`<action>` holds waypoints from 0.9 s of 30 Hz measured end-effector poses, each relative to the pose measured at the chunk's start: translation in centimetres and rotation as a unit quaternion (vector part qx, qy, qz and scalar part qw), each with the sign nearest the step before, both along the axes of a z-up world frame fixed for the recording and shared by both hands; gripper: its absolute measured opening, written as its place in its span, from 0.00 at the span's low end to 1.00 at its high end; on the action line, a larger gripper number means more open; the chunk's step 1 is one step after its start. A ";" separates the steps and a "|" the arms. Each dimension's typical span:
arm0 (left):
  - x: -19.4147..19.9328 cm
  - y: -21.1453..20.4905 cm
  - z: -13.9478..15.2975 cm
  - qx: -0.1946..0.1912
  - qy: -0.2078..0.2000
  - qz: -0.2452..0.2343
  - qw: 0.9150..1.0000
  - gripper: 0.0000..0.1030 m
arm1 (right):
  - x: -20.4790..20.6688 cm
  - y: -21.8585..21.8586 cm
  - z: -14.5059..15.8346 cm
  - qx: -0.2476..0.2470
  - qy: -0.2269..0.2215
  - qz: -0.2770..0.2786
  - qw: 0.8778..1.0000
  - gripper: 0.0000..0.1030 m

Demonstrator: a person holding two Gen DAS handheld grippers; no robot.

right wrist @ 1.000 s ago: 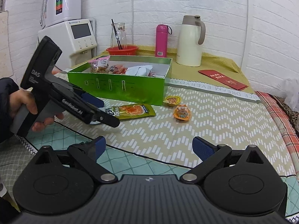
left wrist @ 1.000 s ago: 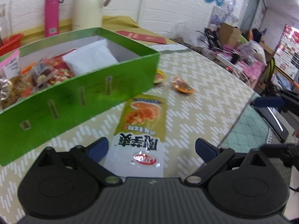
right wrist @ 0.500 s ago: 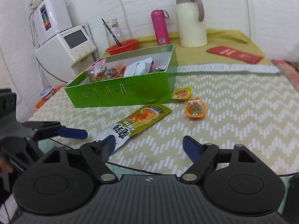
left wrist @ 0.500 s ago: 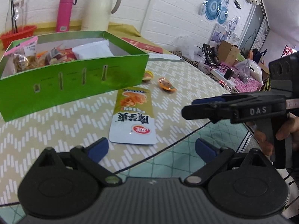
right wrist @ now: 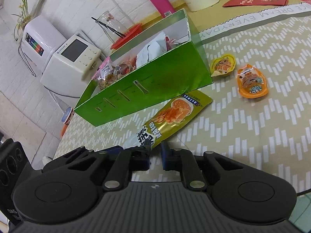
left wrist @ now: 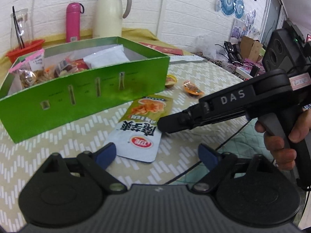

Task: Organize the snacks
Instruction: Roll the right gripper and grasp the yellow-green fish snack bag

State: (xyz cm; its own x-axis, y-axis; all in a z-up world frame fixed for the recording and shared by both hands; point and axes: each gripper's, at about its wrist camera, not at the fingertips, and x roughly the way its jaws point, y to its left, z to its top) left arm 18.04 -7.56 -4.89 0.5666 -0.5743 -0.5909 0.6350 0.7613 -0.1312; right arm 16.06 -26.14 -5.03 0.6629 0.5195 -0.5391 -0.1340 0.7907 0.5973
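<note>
Just in front of the green box (right wrist: pixel 147 89), on the patterned surface (right wrist: pixel 252 132), lies the flat snack packet (right wrist: pixel 175 114), one short end close against the box wall and the white end pointing back toward the person. Their right tongs (right wrist: pixel 155 151) have just been closing and now sit pinched on that white end, at its edge; from the left-hand view the same tongs reach in from the side with the tips on the packet. The left tongs (left wrist: pixel 155 153) have narrowed a little but stand open with nothing between them, hovering just short of the packet.

I'd judge the packet light, thin and floppy, with a slick foil skin, so a grip on the sealed edge looks the sensible place; taken by one corner it may sag or twist as it lifts.

Already in the box are several wrapped snacks, with a white pouch (left wrist: pixel 106 56) standing at one end. Two small orange jelly cups (right wrist: pixel 252 81) sit on the surface just past the box corner, well clear. A pink flask (left wrist: pixel 72 22), a cream jug (left wrist: pixel 109 13) and a red basket (left wrist: pixel 25 47) stand behind. Only the near box wall stands between packet and box, so the packet must clear it
</note>
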 end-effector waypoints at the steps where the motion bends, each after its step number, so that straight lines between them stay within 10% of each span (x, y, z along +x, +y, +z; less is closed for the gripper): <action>1: 0.1 0.2 0.1 -0.001 -0.003 0.005 1.000 0.83 | -0.1 -0.1 0.2 0.003 -0.005 0.000 1.000 0.15; 8: 1.0 0.2 -0.1 0.028 -0.020 0.039 0.999 0.72 | 0.3 0.4 2.5 -0.026 -0.043 0.007 0.999 0.11; 10: 0.9 0.0 0.0 0.050 -0.032 0.035 0.998 0.62 | 0.4 0.6 2.7 -0.046 -0.042 0.009 0.998 0.28; 16: 0.5 2.8 0.7 -0.022 0.017 0.028 0.999 0.60 | -0.4 -0.8 0.4 0.019 0.026 -0.014 0.999 0.57; 27: 2.3 7.4 1.6 -0.094 0.056 0.075 0.991 0.66 | 0.9 1.2 -0.6 0.080 0.033 -0.061 0.994 0.54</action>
State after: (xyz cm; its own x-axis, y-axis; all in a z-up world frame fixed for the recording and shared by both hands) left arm 20.29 -0.21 -3.27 0.5917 -0.5936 -0.5455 0.4897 0.8021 -0.3417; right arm 16.96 -24.97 -5.64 0.6916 0.5201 -0.5012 0.0011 0.6932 0.7207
